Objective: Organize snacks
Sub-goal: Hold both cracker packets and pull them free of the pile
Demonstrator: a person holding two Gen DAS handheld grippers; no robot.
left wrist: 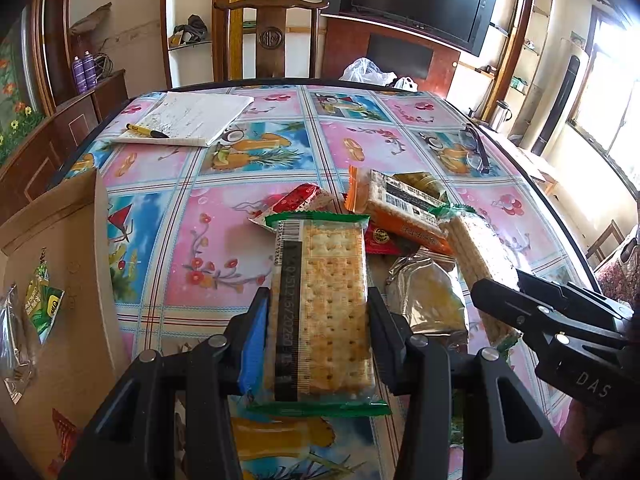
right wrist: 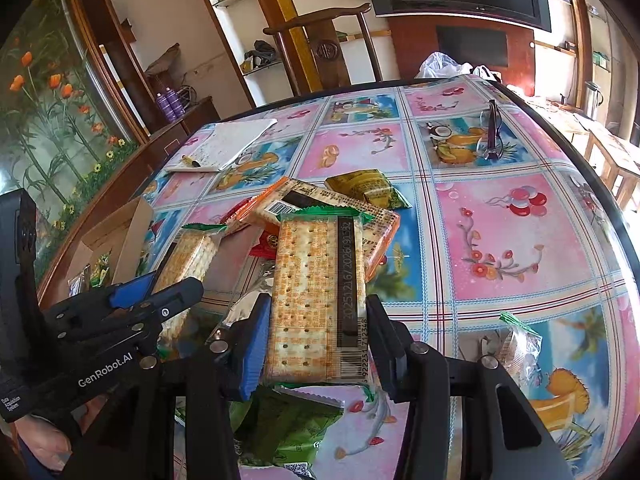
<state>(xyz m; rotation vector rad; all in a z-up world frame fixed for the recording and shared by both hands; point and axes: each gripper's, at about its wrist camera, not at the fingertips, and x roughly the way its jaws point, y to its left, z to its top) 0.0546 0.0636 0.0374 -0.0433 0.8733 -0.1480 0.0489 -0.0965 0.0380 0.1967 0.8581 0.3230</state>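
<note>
Snacks (right wrist: 320,216) lying heaped near the middle of the table (left wrist: 224,240), on its bright pink-and-blue fruit-print cloth — orange, red, green and silvery packets overlapping one another. Left gripper (left wrist: 318,312) clamping a cracker pack with green ends (left wrist: 324,300) by its long sides, pads pressing on both edges, pack pointing away from the camera and held above the cloth. Right gripper (right wrist: 318,320) gripping a second cracker pack (right wrist: 316,296) in the same way, jaws narrowed onto its sides, the far end of the pack reaching over the heap. Each gripper showing in the other's view: the right one at the right edge of the left-wrist view, the left one at the left of the right-wrist view with its pack between blue pads. Sitting at the left edge of the table, an open cardboard box (left wrist: 68,264) with a few packets inside. Lying under the right gripper, a green packet (right wrist: 288,424); resting off to its right, a small clear wrapper (right wrist: 520,340). Lying at the far left of the table, a notepad (left wrist: 192,118) with a yellow marker (left wrist: 146,131) on it. Resting at the far right, a pair of glasses (left wrist: 476,148). Standing behind the table — a wooden chair (left wrist: 272,36), with a dark television (left wrist: 416,0) above.
</note>
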